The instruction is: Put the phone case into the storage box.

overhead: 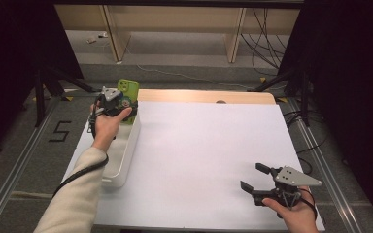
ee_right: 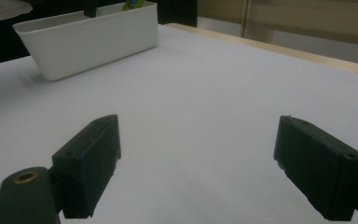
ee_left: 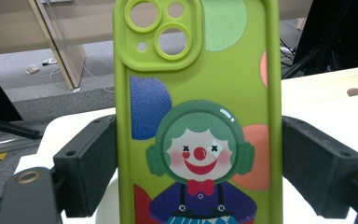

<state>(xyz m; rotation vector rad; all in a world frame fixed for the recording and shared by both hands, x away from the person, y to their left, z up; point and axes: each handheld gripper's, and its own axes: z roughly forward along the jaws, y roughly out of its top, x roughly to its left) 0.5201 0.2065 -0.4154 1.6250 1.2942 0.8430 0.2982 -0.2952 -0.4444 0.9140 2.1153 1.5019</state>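
Note:
A lime-green phone case (ee_left: 198, 84) with a clown picture and camera cut-outs stands upright between the jaws of my left gripper (ee_left: 198, 163), which is shut on its two long sides. From the high view the case (overhead: 128, 89) is held by the left gripper (overhead: 126, 105) above the far end of a white bin (overhead: 126, 145) at the table's left. My right gripper (overhead: 252, 178) rests near the front right of the table, open, with nothing between its jaws (ee_right: 198, 168).
The long white bin (ee_right: 88, 37) lies along the left edge of the white table sheet (overhead: 209, 145). A wooden strip (overhead: 204, 96) runs along the far edge. Dark stands and cables sit on the floor beyond the table.

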